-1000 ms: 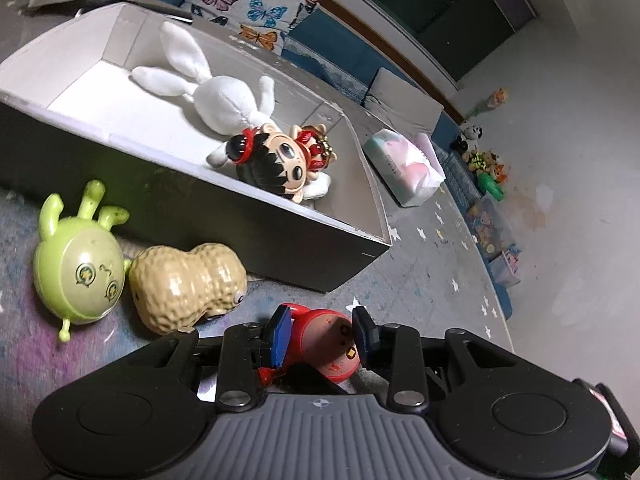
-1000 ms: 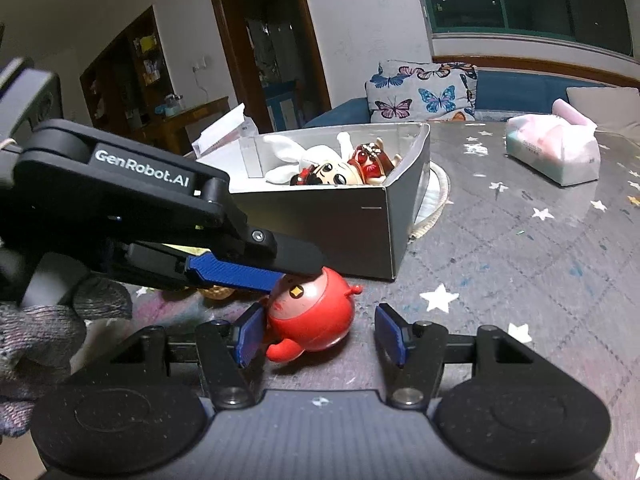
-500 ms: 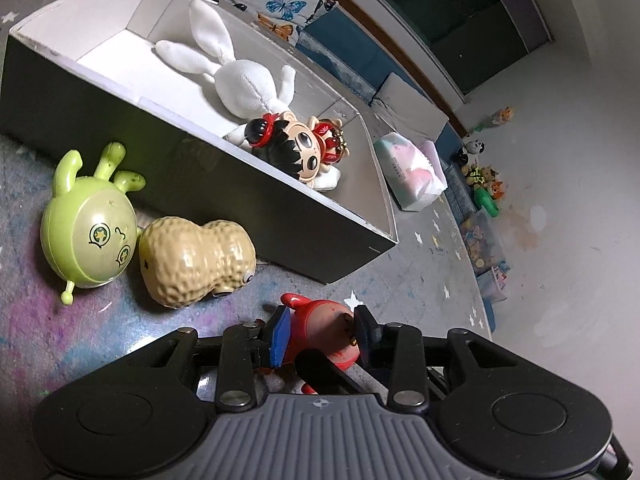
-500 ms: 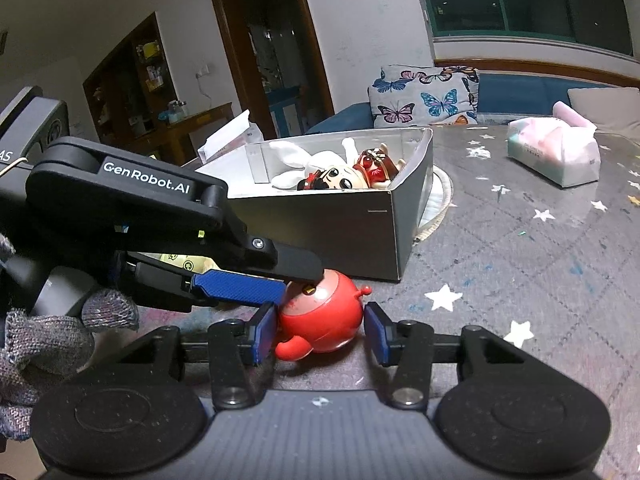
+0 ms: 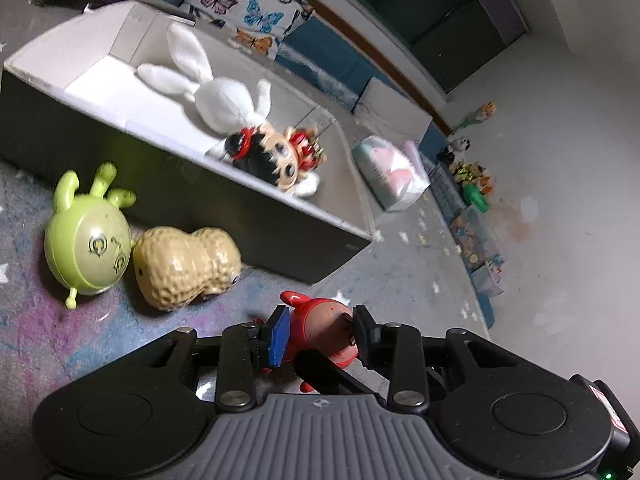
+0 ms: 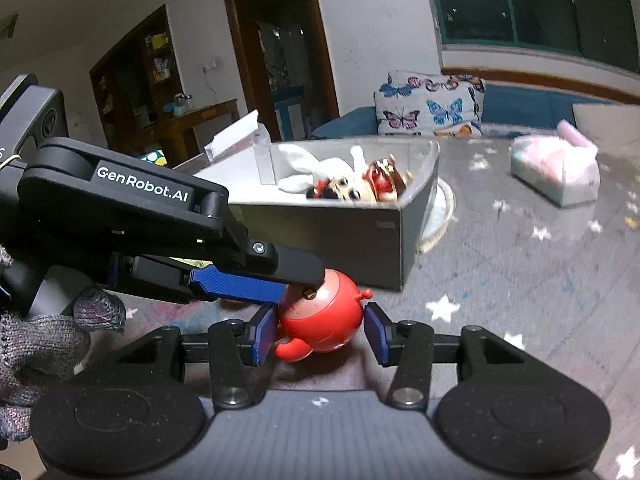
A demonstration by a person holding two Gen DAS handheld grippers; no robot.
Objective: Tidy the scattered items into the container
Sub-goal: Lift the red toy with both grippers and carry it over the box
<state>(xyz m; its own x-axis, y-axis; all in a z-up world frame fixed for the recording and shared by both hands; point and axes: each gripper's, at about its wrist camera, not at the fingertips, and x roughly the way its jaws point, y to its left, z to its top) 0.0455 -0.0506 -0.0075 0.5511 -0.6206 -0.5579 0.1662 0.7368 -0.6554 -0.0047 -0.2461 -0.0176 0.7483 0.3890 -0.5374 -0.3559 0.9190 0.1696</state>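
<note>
A round red toy [image 5: 322, 330] sits between the pads of both grippers. My left gripper [image 5: 320, 332] is shut on it. My right gripper [image 6: 320, 332] has closed onto it too, left pad touching, right pad at its side. The grey open box [image 5: 280, 236] holds a white plush rabbit [image 5: 216, 96] and a big-headed doll [image 5: 276, 156]; the box also shows in the right wrist view [image 6: 328, 236]. A green antenna toy [image 5: 86, 250] and a tan peanut toy [image 5: 184, 266] lie on the table in front of the box.
A tissue pack [image 5: 392, 178] lies right of the box and shows in the right wrist view [image 6: 556, 172]. The star-patterned tabletop [image 6: 520, 272] extends right. A butterfly cushion [image 6: 428, 106] and a sofa are behind. Small toys stand on the floor [image 5: 472, 184].
My right gripper's pads have narrowed around the red toy. Both grippers and the toy have lifted slightly and shifted; the left stays shut on it.
</note>
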